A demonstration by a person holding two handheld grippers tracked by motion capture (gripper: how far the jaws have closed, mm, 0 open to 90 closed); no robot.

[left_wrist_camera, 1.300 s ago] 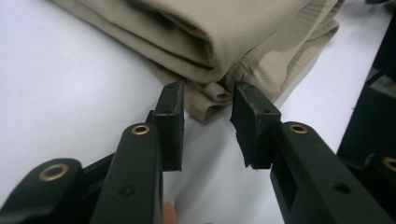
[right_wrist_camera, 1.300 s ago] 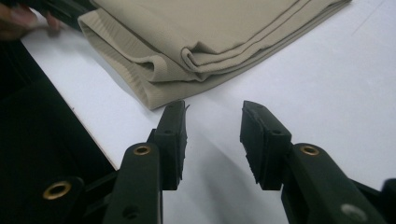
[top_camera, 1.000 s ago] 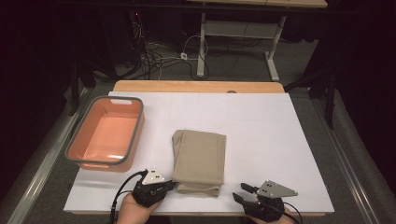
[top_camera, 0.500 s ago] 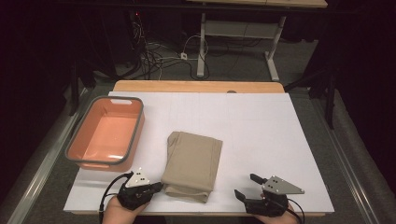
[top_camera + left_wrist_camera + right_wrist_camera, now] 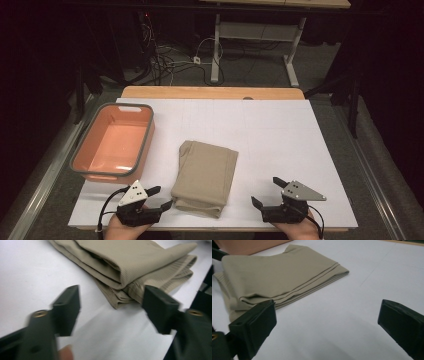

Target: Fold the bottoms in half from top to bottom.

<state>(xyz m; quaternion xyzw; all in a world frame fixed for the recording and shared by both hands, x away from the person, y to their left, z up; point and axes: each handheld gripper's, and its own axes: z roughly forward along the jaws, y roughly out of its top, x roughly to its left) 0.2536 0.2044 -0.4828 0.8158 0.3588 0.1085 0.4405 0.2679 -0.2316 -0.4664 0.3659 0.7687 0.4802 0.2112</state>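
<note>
Folded tan cloth (image 5: 205, 177) lies on your white table (image 5: 280, 135), beside the orange bin (image 5: 114, 142). Your left tongs (image 5: 159, 197) have just been opening, nothing between them, the cloth's corner just ahead. Your right tongs (image 5: 267, 192) have just been opening too, wide apart and empty.

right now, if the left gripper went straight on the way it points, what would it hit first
Most likely the folded beige cloth. The left gripper has just been opening, with nothing between its jaws, and the near folded corner of the cloth lies on the white table directly ahead. Depth is hard to judge, but nothing else lies between.
</note>
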